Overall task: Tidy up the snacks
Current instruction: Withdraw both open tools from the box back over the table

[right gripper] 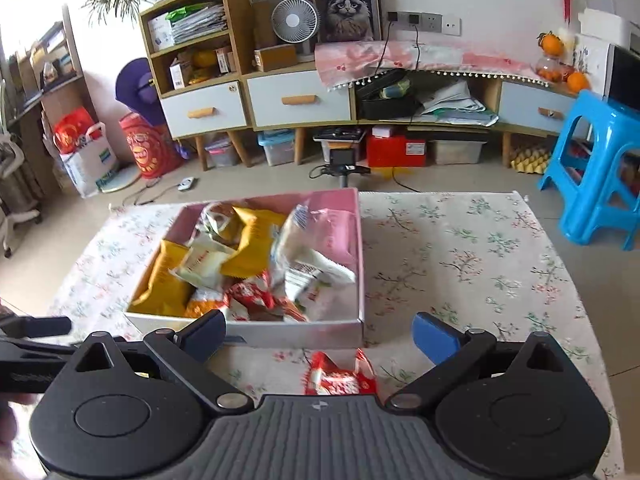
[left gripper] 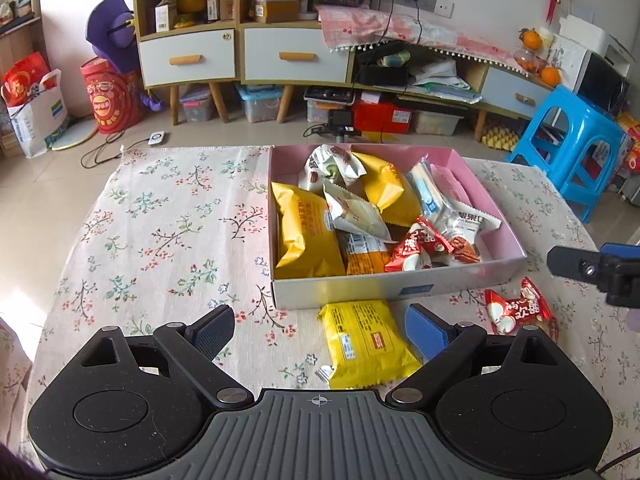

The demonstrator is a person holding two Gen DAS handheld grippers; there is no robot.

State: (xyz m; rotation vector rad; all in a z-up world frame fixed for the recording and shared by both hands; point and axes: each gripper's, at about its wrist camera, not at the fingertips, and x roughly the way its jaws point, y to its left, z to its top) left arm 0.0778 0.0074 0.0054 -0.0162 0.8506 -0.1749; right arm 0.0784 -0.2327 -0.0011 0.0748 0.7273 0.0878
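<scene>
A pink-lined cardboard box (left gripper: pixel 496 264) (right gripper: pixel 362 264) sits on the floral tablecloth and holds several yellow, white and red snack packets. In front of the box lies a yellow snack packet (left gripper: pixel 366 344), between the wide-apart pads of my left gripper (left gripper: pixel 320 330), which stands open and touches nothing. A red snack packet (left gripper: pixel 518 312) (right gripper: pixel 340 378) lies to the right of it on the cloth. My right gripper (right gripper: pixel 320 338) is open above this red packet, pads clear of it. Part of the right gripper (left gripper: pixel 600 268) shows at the right edge of the left wrist view.
The floral tablecloth (left gripper: pixel 168 232) (right gripper: pixel 480 264) covers the table on both sides of the box. Beyond the table's far edge are a blue plastic stool (left gripper: pixel 576 148) (right gripper: pixel 600 184), low cabinets with drawers (left gripper: pixel 296 60) and storage bins on the floor.
</scene>
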